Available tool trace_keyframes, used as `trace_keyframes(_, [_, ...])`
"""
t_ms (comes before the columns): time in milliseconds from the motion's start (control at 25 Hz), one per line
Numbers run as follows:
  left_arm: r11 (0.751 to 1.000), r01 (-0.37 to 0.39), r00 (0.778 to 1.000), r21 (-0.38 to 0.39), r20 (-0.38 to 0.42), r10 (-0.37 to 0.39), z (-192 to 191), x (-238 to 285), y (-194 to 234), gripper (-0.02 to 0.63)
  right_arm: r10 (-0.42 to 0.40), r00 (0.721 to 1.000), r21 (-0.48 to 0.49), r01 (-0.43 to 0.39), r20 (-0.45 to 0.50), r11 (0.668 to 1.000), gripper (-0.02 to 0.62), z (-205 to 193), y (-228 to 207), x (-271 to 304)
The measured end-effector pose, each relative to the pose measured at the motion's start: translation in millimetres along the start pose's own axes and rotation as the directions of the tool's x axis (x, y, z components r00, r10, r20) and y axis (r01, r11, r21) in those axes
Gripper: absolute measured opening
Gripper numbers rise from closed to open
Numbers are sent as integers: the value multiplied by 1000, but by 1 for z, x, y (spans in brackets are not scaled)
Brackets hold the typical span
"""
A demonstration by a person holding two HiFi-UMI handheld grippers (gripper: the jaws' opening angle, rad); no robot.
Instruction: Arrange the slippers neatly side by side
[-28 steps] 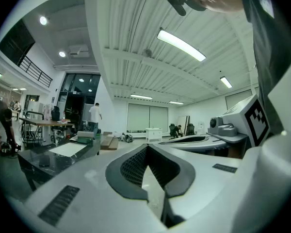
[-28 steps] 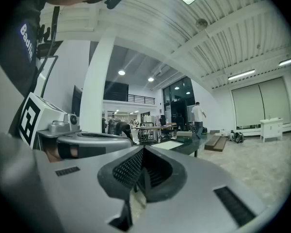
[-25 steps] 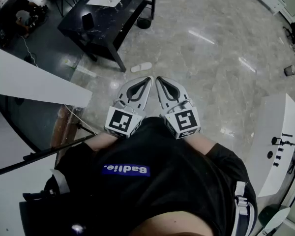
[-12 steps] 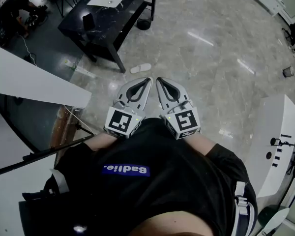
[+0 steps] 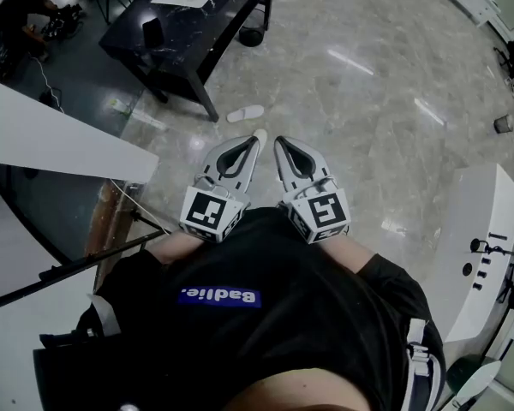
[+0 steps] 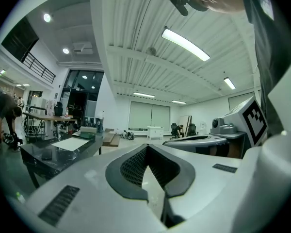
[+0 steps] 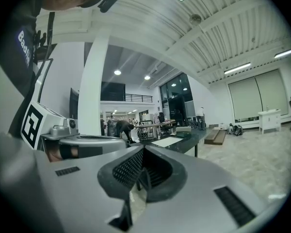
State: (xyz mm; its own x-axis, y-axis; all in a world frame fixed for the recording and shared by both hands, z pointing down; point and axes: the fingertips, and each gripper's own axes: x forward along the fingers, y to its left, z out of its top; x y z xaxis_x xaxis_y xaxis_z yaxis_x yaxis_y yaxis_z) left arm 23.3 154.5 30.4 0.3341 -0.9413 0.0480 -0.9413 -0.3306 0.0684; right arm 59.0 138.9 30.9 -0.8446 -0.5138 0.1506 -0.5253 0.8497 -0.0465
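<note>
One dark table (image 5: 184, 37) stands on the marble floor (image 5: 368, 118). Two grippers are held side by side on the person's side of the table. The left gripper (image 5: 254, 145) and the right gripper (image 5: 279, 143) each have their jaws pressed together, holding nothing. One white slipper (image 5: 245, 115) lies flat just beside the table's near leg, apart from both grippers. One pale scrap (image 5: 259, 134) at the left gripper's tip is too small to identify.

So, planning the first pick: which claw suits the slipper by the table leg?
Left, probably: the slipper lies ahead, nearer the left claw; the right claw is slightly farther.
</note>
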Motion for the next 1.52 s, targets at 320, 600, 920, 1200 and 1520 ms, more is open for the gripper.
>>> trace_keyframes(320, [1000, -16, 999, -5, -46, 16, -14, 13, 1, -14, -9, 1000, 37, 10, -19, 999, 0, -14, -20, -8])
trace_keyframes(600, [998, -66, 995, 4, -72, 66, -20, 32, -3, -14, 27, 1000, 37, -27, 2, 999, 0, -14, -41, -17])
trace_keyframes(920, [993, -118, 987, 16, -105, 119, -28, 64, -18, -14, 86, 996, 40, -86, -3, 995, 0, -19, -72, -26])
trace_keyframes(1200, [983, -179, 972, 39, -146, 182, -49, 78, -20, -12, 133, 991, 53, -132, -20, 990, 0, -39, -96, -29])
trace_keyframes(1520, [983, -170, 960, 74, -211, 182, -71, 88, 3, 17, 125, 990, 76, -120, -61, 990, 0, -52, -107, -18])
